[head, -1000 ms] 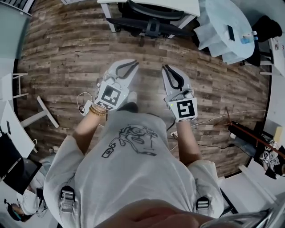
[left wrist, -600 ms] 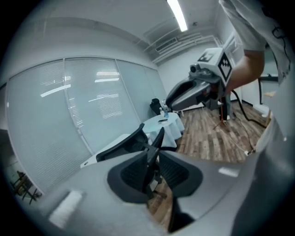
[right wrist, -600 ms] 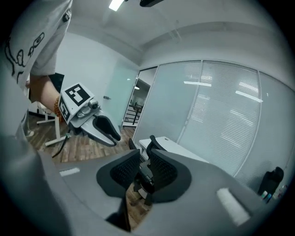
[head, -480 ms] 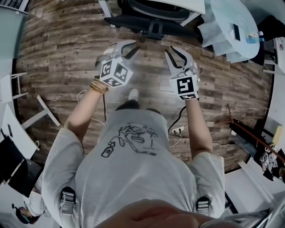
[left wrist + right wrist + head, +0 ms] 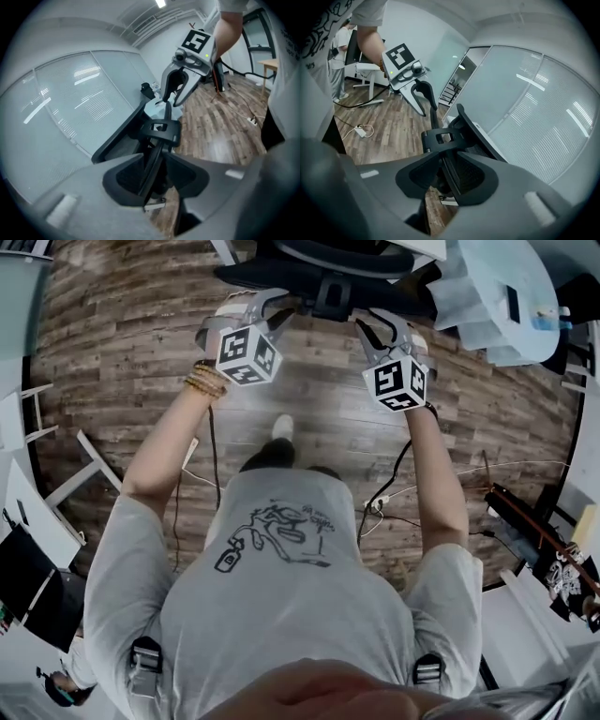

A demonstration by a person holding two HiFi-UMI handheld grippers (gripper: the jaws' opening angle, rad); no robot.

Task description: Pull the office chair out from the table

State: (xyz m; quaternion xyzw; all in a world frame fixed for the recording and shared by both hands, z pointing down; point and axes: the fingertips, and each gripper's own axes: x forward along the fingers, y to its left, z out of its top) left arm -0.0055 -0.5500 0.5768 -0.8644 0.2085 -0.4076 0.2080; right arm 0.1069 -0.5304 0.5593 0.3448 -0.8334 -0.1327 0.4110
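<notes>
Standing under the table (image 5: 424,249) at the floor's far edge, the office chair (image 5: 328,282) turns its back here. Left gripper (image 5: 284,306) and right gripper (image 5: 375,320) are opening, with the back's edge between their jaws, not pressed.

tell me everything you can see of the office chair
The office chair is black, with a mesh back in a plastic-looking frame and a central spine with a bracket behind it. It stands upright on the wood floor, tucked under the white table, its back toward the person. The left gripper and right gripper reach either side of the spine, jaws opening. The back's edge shows in each gap, but no pad visibly presses on it.
</notes>
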